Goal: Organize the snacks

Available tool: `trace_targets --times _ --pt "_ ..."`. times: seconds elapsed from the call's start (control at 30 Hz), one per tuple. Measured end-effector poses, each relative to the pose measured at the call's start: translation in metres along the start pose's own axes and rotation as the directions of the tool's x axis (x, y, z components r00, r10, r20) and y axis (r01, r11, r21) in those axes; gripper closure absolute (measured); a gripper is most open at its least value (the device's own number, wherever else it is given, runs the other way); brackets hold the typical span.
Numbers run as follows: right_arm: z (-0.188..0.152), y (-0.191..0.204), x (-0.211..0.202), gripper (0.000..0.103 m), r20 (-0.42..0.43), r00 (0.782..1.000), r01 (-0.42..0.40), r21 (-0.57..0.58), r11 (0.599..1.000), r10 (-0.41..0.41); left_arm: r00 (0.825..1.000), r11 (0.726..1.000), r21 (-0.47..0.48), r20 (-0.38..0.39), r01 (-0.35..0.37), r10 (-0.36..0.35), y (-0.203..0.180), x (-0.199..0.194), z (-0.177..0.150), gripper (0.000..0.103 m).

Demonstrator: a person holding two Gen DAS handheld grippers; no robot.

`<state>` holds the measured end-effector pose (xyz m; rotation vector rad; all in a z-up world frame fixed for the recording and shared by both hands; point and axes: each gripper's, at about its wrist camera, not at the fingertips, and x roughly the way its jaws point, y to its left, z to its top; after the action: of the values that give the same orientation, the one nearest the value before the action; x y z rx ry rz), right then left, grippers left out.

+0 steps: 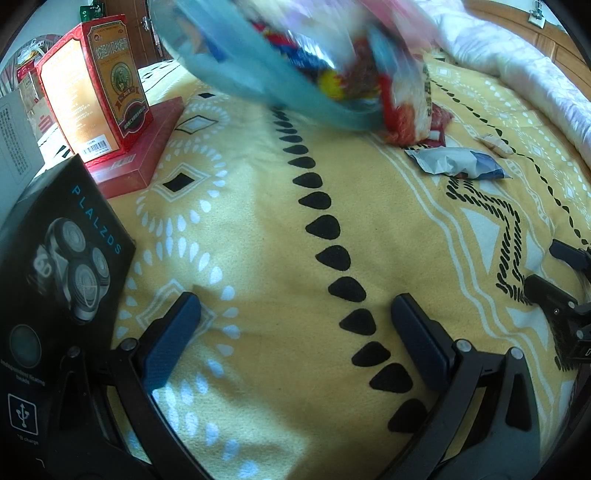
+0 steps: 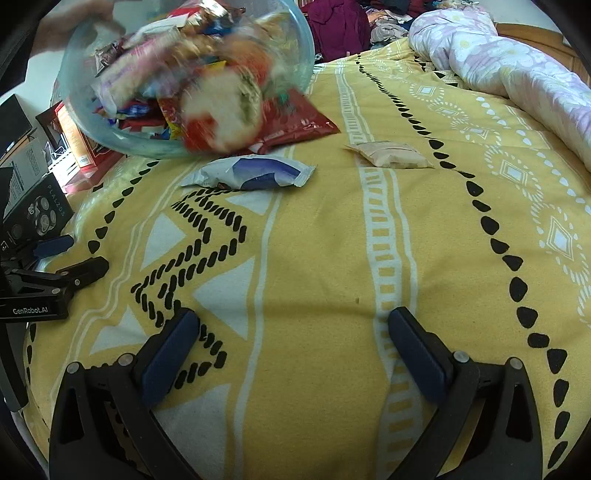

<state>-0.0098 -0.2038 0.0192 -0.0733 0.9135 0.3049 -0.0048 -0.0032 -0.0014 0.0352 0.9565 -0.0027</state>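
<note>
Both my grippers lie low over the yellow blanket with nothing in them: the left gripper has its jaws spread wide, and so does the right gripper.

In the upper left of the right wrist view a clear bowl is tipped on its side, heaped with blurred snacks; a hand seems to grip its rim at the top left corner. Some packets already lie on the blanket: a red pack touching the bowl's mouth, a white-and-blue pack just below it, and a tan pack to the right, apart from the others.

I judge this to be the very start: the pile is being poured out and no sorting has begun. Next I should wait for the bowl to clear, then bring one gripper forward to a loose pack, probably the white-and-blue one, and close on its edge.
</note>
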Motion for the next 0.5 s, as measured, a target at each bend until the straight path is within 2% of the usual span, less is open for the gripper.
trace_targets --times 0.5 --pt "-0.0004 -0.0016 0.0005 0.000 0.000 1.000 0.000 -0.002 1.000 0.000 1.000 1.000 -0.002 -0.001 -0.001 0.001 -0.0005 -0.0010 -0.0015 0.000"
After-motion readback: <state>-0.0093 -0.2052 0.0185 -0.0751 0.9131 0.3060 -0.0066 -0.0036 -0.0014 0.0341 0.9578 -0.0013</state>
